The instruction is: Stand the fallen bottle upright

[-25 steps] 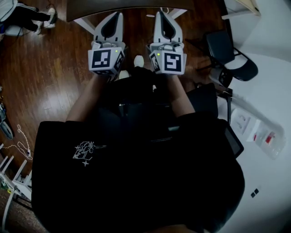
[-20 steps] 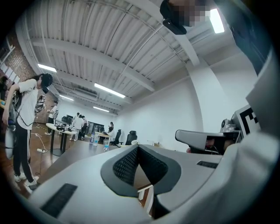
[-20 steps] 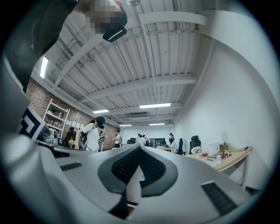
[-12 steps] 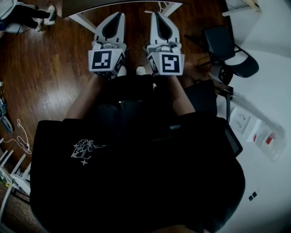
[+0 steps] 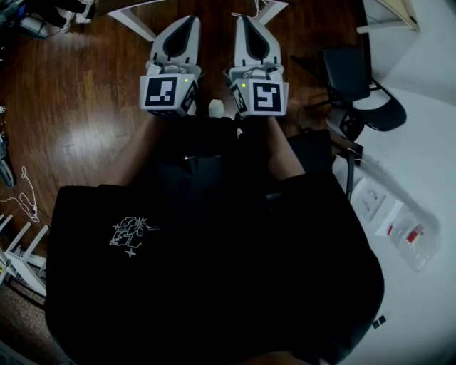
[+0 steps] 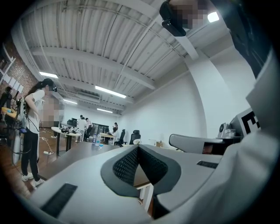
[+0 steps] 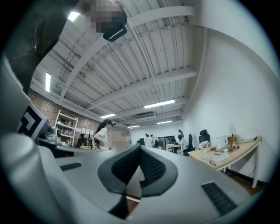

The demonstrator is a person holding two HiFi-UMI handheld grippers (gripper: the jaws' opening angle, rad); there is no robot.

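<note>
No fallen bottle shows in any view. In the head view both grippers are held side by side in front of the person's dark-clothed body, above a wooden floor. My left gripper (image 5: 187, 21) is shut with nothing in it, and in its own view the jaws meet at the tip (image 6: 138, 147). My right gripper (image 5: 241, 18) is shut and empty too, its jaws meeting in its own view (image 7: 140, 146). Both point about level into an open office room. A few small bottles (image 6: 94, 140) stand far off on a dark table; I cannot tell whether any lies down.
White table legs (image 5: 134, 23) show just ahead of the grippers. A black chair (image 5: 355, 84) stands to the right, beside a white table (image 5: 427, 164) with small boxes. Cables lie on the floor at left (image 5: 28, 207). A person (image 6: 34, 131) stands near desks.
Both grippers have shifted slightly up the picture and stay shut. The dark table edge at the top of the head view has slid out of frame, leaving only its legs.
</note>
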